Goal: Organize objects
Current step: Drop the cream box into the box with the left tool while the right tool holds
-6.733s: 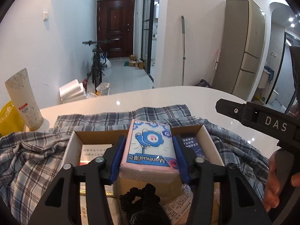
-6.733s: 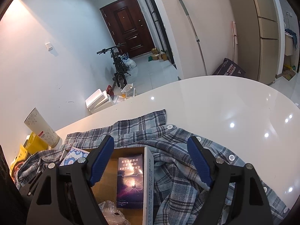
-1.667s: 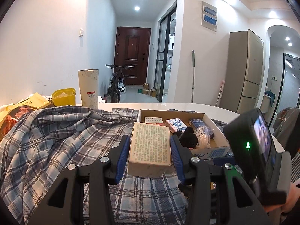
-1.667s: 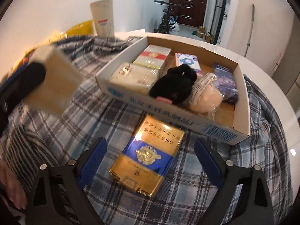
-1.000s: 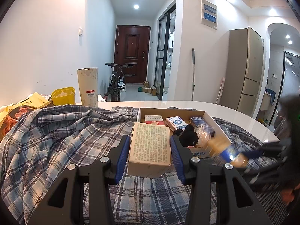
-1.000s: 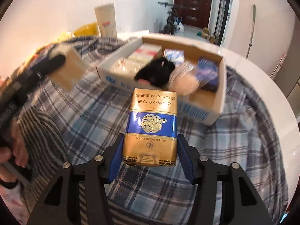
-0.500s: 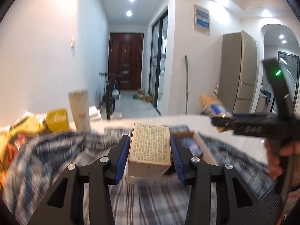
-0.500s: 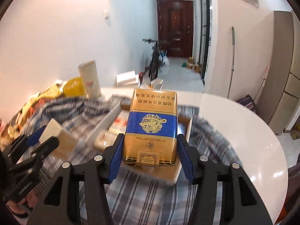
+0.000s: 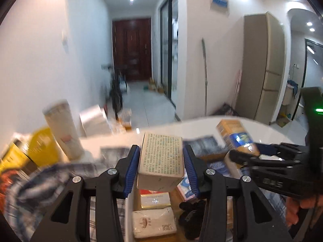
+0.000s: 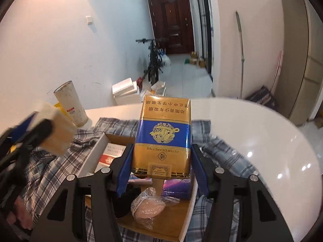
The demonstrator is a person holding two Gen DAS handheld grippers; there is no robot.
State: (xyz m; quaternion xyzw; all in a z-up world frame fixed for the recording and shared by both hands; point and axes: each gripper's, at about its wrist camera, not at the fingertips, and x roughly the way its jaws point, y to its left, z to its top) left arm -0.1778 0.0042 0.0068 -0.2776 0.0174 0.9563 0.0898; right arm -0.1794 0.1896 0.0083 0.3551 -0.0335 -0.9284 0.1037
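Right gripper (image 10: 161, 161): blue-padded fingers (image 10: 124, 169) clenched on the lower long sides of the gold-and-blue cigarette pack (image 10: 162, 135), pack upright between them, print upside down, held in the air above the cardboard box (image 10: 94, 153). Left gripper (image 9: 161, 167): fingers (image 9: 132, 167) likewise clamped on the long sides of the beige printed carton (image 9: 161, 159), hanging over the box's near-left part. Both loads are thin card boxes: judged light, stiff along the edges, crushable across the broad faces. The pack's glossy wrap looks slippery, so a hold on the narrow sides low down, as now, seems the safe place; squeezing harder would dent it. Below, the box already carries a red-and-white pack (image 10: 113, 153), a white pack (image 9: 154, 222), a black soft item (image 9: 191, 219), a bagged pinkish lump (image 10: 147, 209) and a purple-blue box (image 10: 177, 187) at the far-right corner. Free floor inside is scant; each carton probably has to go in on edge or stacked. The box sits on a plaid shirt (image 10: 50, 167) spread over the white worktop (image 10: 252, 133), a paper cup (image 10: 70, 104) at the far-left edge. Left view blurred.
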